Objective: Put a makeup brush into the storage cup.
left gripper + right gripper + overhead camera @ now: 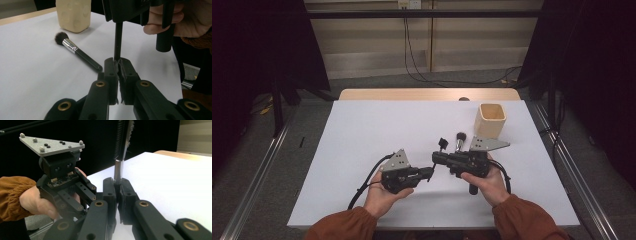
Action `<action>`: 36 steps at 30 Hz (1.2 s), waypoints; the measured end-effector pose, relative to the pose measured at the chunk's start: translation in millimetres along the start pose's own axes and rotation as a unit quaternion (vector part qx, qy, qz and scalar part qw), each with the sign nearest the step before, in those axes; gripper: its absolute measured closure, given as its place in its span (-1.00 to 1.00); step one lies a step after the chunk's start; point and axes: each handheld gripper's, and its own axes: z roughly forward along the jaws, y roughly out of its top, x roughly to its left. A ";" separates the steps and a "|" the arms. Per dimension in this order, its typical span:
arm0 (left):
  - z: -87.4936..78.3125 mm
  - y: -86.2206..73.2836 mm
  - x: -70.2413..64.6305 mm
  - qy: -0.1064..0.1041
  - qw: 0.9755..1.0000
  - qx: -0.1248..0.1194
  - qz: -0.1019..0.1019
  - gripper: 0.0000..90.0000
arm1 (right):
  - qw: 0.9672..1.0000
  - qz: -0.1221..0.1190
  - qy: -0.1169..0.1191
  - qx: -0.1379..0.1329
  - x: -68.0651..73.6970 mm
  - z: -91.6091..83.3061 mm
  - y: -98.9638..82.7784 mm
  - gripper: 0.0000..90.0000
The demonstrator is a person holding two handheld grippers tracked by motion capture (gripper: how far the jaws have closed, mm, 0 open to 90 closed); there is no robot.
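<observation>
A thin brush with a black handle (118, 40) and a silver ferrule (118, 171) is held between both grippers above the white table (362, 135). My left gripper (430, 171) (117, 61) is shut on the lower end of the handle. My right gripper (435, 158) (117, 181) is shut on the ferrule, and the dark brush head (125, 137) (442, 143) rises past its jaws. The grippers face each other tip to tip near the table's front middle. A second brush (459, 141) (75, 50), with a round dark head, lies flat on the table beyond them.
A beige square cup (490, 120) (73, 15) stands upright at the back right, just behind the lying brush. A wooden strip (427, 94) borders the table's far edge. Dark curtains hang on both sides, and metal rails run along the floor.
</observation>
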 end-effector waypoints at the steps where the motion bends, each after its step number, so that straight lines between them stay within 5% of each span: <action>1: -0.1 0.1 0.0 0.001 1.000 0.001 0.000 0.90 | 1.000 0.001 0.000 0.000 0.0 0.0 0.0 0.91; 12: -3.2 0.7 1.8 0.009 1.000 -0.003 -0.010 0.74 | 1.000 0.002 -0.014 0.004 -1.2 -0.3 0.0 0.91; 36: -14.0 0.6 8.1 0.072 0.996 -0.032 -0.038 -0.74 | 1.000 0.003 -0.019 -0.004 -3.1 -7.3 3.3 0.91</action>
